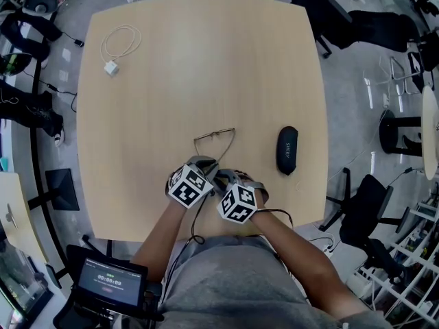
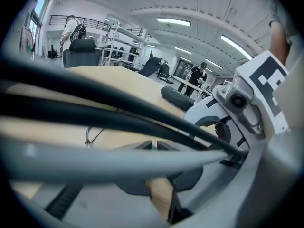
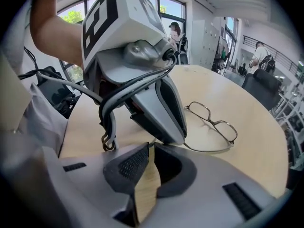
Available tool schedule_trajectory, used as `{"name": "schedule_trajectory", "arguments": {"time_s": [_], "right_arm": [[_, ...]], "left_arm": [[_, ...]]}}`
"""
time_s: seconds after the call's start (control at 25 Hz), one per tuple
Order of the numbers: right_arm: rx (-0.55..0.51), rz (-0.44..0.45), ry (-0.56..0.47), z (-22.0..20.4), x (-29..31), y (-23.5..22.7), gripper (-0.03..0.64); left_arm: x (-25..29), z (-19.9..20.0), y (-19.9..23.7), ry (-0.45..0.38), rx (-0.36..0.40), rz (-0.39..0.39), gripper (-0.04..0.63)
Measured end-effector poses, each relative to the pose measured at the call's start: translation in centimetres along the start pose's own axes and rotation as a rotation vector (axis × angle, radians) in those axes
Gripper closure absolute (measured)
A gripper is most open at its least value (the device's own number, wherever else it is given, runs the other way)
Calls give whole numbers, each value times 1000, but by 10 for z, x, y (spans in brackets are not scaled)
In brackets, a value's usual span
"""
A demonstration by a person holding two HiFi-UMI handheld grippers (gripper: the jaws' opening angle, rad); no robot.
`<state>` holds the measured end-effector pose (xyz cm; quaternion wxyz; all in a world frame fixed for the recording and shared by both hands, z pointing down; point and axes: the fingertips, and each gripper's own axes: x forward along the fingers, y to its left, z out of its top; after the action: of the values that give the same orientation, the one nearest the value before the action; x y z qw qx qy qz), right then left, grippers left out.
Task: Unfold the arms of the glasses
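The glasses (image 1: 215, 134) lie on the pale wooden bench (image 1: 171, 74), just below the middle of the head view. Their lens front is farthest from the person, and the 2 thin arms run down the frame toward the 2 tools. The left tool (image 1: 205, 162) and right tool (image 1: 225, 177) sit close side by side at the near ends of those arms.

In the left gripper view the left tool's jaws are closed to a hairline, with a thin pale sliver pinched between the tips. The right gripper view shows 1 arm of the glasses ending at that tip. The right tool's jaws are narrow too, a slim slit in the lower middle of its view. A fine wire end enters it, which looks like the other arm.

A dark glasses case (image 1: 287, 149) lies right of the glasses, apart from them. A white cable (image 1: 111, 68) with its charger rests at the bench's upper left.
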<state>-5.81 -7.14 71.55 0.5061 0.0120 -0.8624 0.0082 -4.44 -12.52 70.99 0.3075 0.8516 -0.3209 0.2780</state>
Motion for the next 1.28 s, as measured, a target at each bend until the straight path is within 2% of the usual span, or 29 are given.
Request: {"name": "schedule_trajectory", "arguments": {"time_s": [0.2, 0.28, 0.32, 0.48, 0.64, 0.8, 0.88, 0.92, 0.96, 1.28], "right_arm": [[11, 111, -31, -1, -18, 9, 576], [-12, 143, -23, -5, -29, 5, 486], [-35, 141, -16, -7, -34, 0, 471], [-210, 83, 27, -5, -39, -35, 471], [-407, 113, 85, 2, -18, -40, 471], [-555, 139, 150, -2, 4, -35, 472], [-601, 123, 151, -2, 9, -34, 485], [-621, 105, 143, -1, 9, -34, 544], [-636, 88, 134, 0, 8, -35, 571], [-644, 72, 113, -11, -4, -30, 583]], "left_arm": [[-14, 6, -12, -18, 98, -53, 568], [-21, 3, -15, -11, 120, -70, 568], [-23, 1, -16, -6, 131, -71, 568], [-25, -6, -11, 0, 166, -52, 568], [-17, -12, -17, 21, 177, -70, 568], [-7, -23, -26, 85, 207, -102, 568], [-5, -25, -30, 92, 207, -116, 568], [-4, -24, -31, 92, 205, -122, 568], [-3, -24, -32, 92, 203, -126, 568], [-2, -29, -30, 116, 153, -148, 568]]}}
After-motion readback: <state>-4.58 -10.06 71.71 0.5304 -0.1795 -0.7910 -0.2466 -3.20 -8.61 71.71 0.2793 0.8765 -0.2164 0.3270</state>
